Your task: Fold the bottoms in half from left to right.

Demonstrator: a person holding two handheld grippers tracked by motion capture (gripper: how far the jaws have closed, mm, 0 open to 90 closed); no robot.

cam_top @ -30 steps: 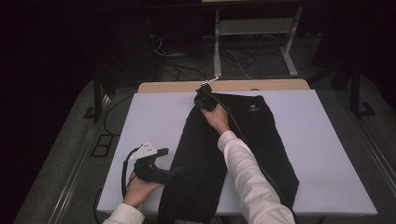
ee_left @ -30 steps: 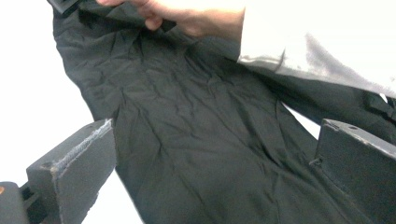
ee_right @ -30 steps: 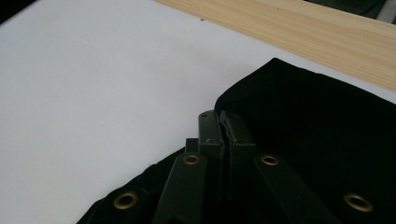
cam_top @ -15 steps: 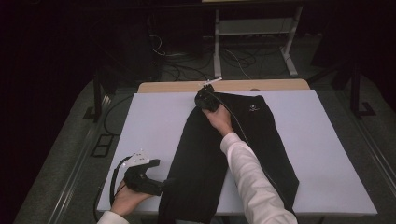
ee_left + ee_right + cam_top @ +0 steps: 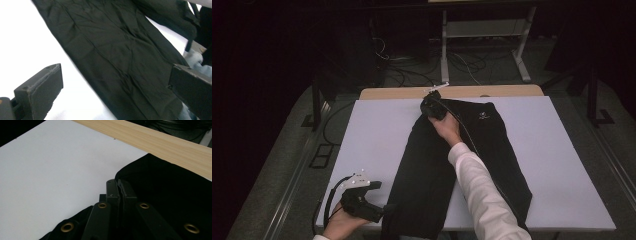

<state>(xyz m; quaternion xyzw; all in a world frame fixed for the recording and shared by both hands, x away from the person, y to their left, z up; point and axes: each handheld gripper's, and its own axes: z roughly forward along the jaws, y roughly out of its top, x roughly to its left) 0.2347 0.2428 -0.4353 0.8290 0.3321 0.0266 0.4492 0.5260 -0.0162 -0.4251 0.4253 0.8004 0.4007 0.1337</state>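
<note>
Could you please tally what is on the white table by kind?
Black trousers: 1
Grippers: 2, the left gripper and the right gripper
Total: 3 on the table

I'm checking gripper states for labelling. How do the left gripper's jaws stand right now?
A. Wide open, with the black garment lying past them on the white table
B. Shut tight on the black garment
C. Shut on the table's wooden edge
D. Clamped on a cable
A: in the left gripper view the left gripper has its two jaws far apart, with the black garment spread on the white table beyond them, not pinched.
</note>
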